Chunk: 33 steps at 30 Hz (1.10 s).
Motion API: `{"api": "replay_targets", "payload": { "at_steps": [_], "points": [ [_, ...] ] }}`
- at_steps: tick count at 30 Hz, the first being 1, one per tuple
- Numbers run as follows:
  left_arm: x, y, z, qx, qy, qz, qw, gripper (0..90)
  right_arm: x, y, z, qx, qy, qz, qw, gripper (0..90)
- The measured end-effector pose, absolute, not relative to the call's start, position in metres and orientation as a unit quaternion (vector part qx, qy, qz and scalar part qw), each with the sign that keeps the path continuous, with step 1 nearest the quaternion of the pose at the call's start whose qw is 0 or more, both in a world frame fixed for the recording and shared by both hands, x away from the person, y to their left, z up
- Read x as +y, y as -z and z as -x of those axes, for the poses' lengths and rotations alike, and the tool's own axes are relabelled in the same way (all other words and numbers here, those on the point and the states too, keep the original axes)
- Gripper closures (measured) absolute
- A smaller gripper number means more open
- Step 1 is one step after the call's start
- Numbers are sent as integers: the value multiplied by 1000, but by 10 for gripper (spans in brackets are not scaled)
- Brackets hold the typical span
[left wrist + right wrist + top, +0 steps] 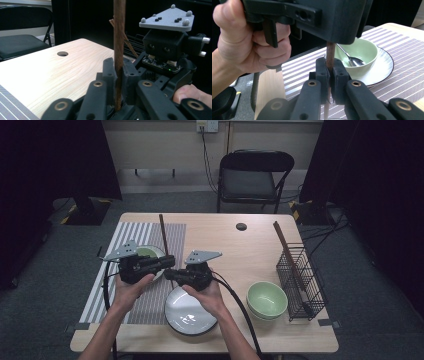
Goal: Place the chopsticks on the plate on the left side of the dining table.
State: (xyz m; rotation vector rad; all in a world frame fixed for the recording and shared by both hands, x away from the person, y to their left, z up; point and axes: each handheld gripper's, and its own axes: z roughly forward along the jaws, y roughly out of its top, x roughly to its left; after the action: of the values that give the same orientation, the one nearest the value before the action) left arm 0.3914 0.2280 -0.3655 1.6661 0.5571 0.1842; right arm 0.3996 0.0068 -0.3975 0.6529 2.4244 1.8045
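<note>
1. Left gripper [167,263] clamped shut on brown chopstick [163,236]; right gripper [170,274] likewise closed on same stick, just beside the left one, jaws facing it.
2. Chopstick's long axis runs away from both grippers toward table's far edge, over striped placemat [175,232]; stands upright [119,50] in left gripper view.
3. Near end pinched between right pads [330,58]; lowest stretch blurred below the jaws.
4. Beyond right gripper: green bowl with spoon [359,53] on a plate.
5. Open tabletop [225,245] right of the grippers; white plate [190,312] just beneath the right hand.
6. Farther right: second green bowl [267,300], wire rack [302,280] near table's edge.
</note>
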Motion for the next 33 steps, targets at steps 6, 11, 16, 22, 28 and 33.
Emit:
{"api": "replay_targets", "payload": {
  "at_steps": [6,11,16,22,28,33],
  "points": [
    [233,362,-391,250,-89,-724,636,695,11,400,-398,793,-575,-203,19,857],
    [241,361,-393,269,-100,-718,634,583,13,397,-394,791,-578,-199,24,858],
    [244,360,-393,269,-109,-716,635,549,13,393,-393,793,-575,-200,33,857],
    [250,363,-396,280,-102,-709,639,511,7,388,-390,793,-573,-202,40,856],
    [250,365,-398,288,-101,-709,636,505,1,385,-390,795,-569,-206,47,856],
    [250,365,-398,285,-107,-716,628,498,0,384,-389,796,-567,-207,48,855]
  ]
}}
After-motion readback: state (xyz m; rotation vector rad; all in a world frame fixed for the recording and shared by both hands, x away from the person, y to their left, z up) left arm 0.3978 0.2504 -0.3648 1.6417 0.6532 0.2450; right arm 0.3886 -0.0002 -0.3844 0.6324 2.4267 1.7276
